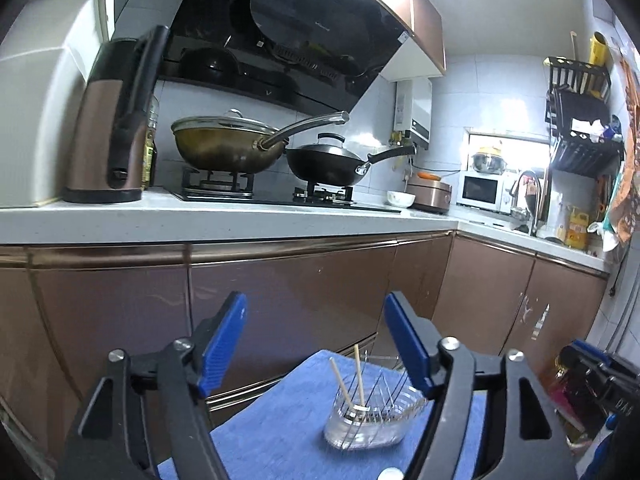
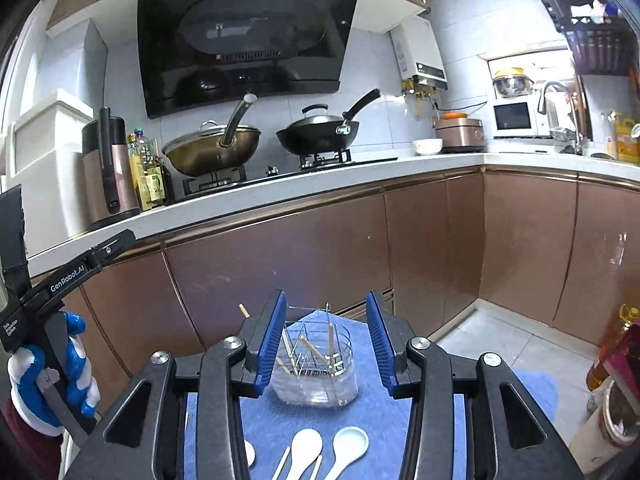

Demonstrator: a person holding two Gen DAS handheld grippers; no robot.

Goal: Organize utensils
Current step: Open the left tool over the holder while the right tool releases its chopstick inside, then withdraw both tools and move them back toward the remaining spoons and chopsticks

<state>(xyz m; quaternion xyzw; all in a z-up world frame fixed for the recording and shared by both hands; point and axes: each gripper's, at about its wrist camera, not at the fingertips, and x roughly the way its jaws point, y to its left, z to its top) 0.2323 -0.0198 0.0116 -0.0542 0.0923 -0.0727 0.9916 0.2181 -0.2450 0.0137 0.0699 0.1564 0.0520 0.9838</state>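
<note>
A clear plastic utensil holder [image 1: 372, 420] with wire dividers stands on a blue cloth [image 1: 272, 432]. Two wooden chopsticks [image 1: 359, 376] lean upright in it. My left gripper [image 1: 316, 300] is open with nothing between its blue pads, above and short of the holder. In the right wrist view the holder [image 2: 316, 380] shows several chopsticks [image 2: 312, 350] inside. My right gripper [image 2: 326, 296] is open. The holder sits beyond its fingers and the pads do not touch it. White spoons [image 2: 306, 446] lie on the cloth [image 2: 360, 412] below that gripper.
Brown cabinet fronts [image 2: 280, 248] stand just behind the cloth under a white counter [image 1: 224, 216] with two woks [image 1: 224, 148], a kettle [image 1: 112, 128] and oil bottles [image 2: 148, 168]. A gloved hand [image 2: 76, 352] holds the left gripper. Bottles [image 2: 612, 352] stand at the right.
</note>
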